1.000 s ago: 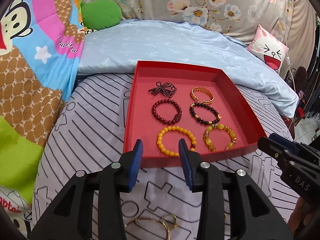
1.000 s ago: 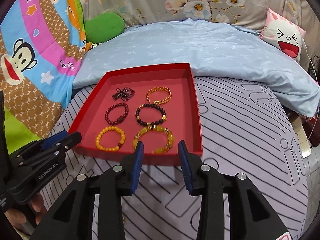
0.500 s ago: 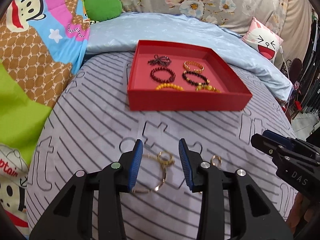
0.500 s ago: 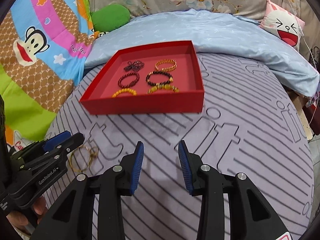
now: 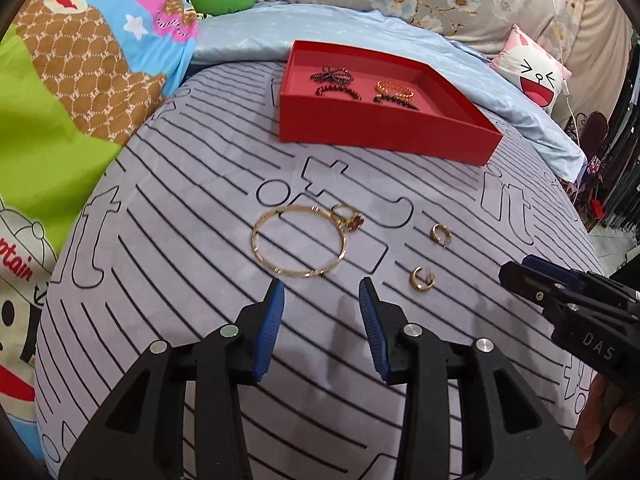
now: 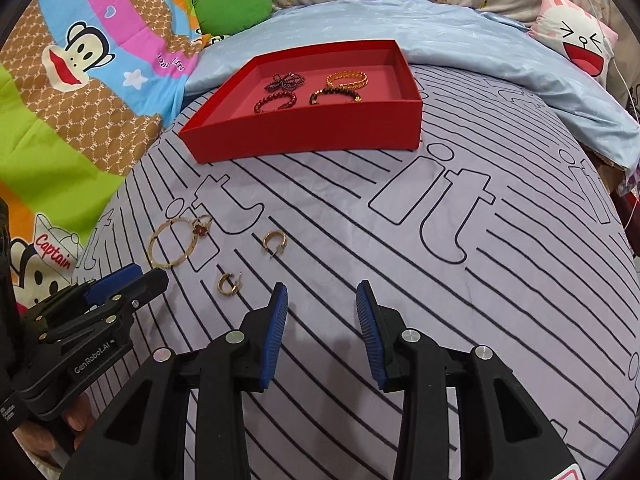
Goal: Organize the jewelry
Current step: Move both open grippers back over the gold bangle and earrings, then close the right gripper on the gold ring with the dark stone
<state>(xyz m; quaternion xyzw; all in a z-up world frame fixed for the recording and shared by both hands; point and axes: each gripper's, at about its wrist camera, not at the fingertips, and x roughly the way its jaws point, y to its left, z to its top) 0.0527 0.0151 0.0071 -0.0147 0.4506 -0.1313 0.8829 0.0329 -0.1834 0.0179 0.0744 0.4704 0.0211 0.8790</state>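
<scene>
**beadnik:** Both tongs empty right now. Left tongs (image 5: 321, 294) are spread wide, hovering just short of the gold bangle (image 5: 298, 242) on the bed (image 5: 180, 208). Right tongs (image 6: 322, 296) are wide too, over bare striped sheet, nothing between the pads.

**ringo_77:** So how far along is the sorting?

**beadnik:** Partly done, I'd say. Red tray (image 5: 384, 132) sits up at 12 o'clock from the left tongs, and I can see a dark bow-shaped piece (image 5: 331, 75), a gold chain bracelet (image 5: 394, 89) and a couple of dark beaded bracelets (image 6: 276, 101) already in it. The near wall hides the front of the tray, so there may be more.

**ringo_77:** And what's left out?

**beadnik:** Four bits on the sheet. The bangle, a ring with a red stone (image 5: 349, 218) touching its rim at about 1 o'clock, and two small gold hoop earrings (image 5: 422, 279) off at 3 o'clock, near each other but apart. My guess is the bangle goes next since the left tongs are lined up on it. Thin and flat, could be fiddly.
</scene>
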